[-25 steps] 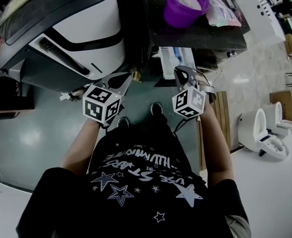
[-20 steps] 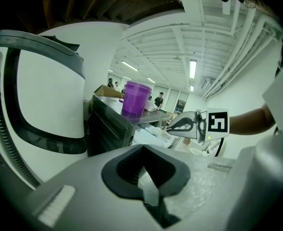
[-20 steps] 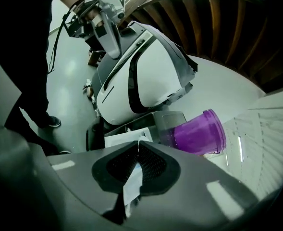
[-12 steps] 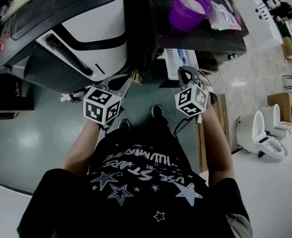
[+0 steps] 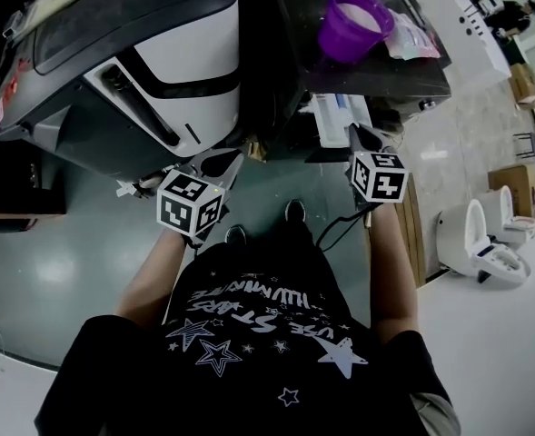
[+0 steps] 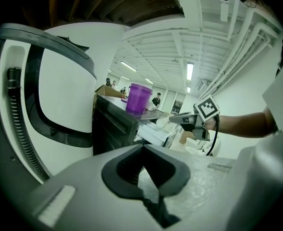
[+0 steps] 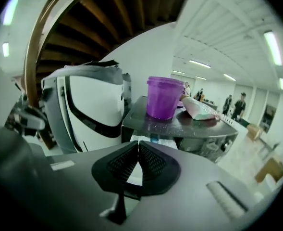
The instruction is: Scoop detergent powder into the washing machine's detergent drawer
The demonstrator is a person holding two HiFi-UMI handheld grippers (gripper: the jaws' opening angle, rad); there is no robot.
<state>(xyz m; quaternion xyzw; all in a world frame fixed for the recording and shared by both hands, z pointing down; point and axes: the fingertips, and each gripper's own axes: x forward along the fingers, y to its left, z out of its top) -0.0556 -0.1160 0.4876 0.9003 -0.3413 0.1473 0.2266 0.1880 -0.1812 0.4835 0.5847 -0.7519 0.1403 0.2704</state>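
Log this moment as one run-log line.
stage: before scoop | left gripper shut, empty | right gripper shut, empty, facing white drawer | purple cup on machine top

- T-shirt (image 5: 249,352): black, short sleeves; white stars + white lettering on front.
- Shoes (image 5: 295,211): dark, 2 toes visible.
- Left gripper (image 6: 142,150), right gripper (image 7: 138,146): grey shells; black ribbed pads (image 7: 153,163).
- Marker cubes (image 5: 191,203): white w/ black square codes, 1 per gripper.
- Cable (image 5: 338,228): thin, black, runs from right gripper.
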